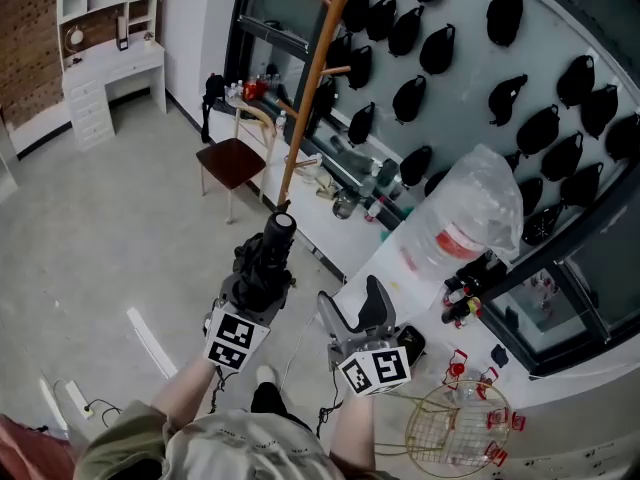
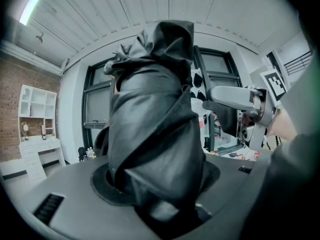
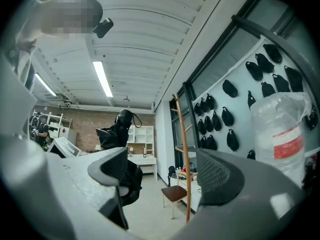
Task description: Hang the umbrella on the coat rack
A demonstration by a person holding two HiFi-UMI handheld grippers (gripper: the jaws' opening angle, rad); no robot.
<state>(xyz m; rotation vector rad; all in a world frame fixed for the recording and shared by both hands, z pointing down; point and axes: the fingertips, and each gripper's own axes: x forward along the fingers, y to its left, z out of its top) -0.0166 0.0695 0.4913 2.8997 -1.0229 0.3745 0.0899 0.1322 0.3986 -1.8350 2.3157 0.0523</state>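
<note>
Grips folded black fabric umbrella [image 2: 155, 124] in left gripper [image 1: 262, 273], aimed at wooden coat rack [image 1: 315, 78] at twelve o'clock for hanging; carries right gripper [image 1: 355, 308] wide, empty.

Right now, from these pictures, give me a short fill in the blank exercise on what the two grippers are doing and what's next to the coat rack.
1. The left gripper has its jaws shut on a folded black ____.
2. The right gripper has its jaws ____, with nothing between them.
3. The wooden coat rack stands beside a ____ with a brown seat.

Missing words: umbrella; open; chair.
</note>
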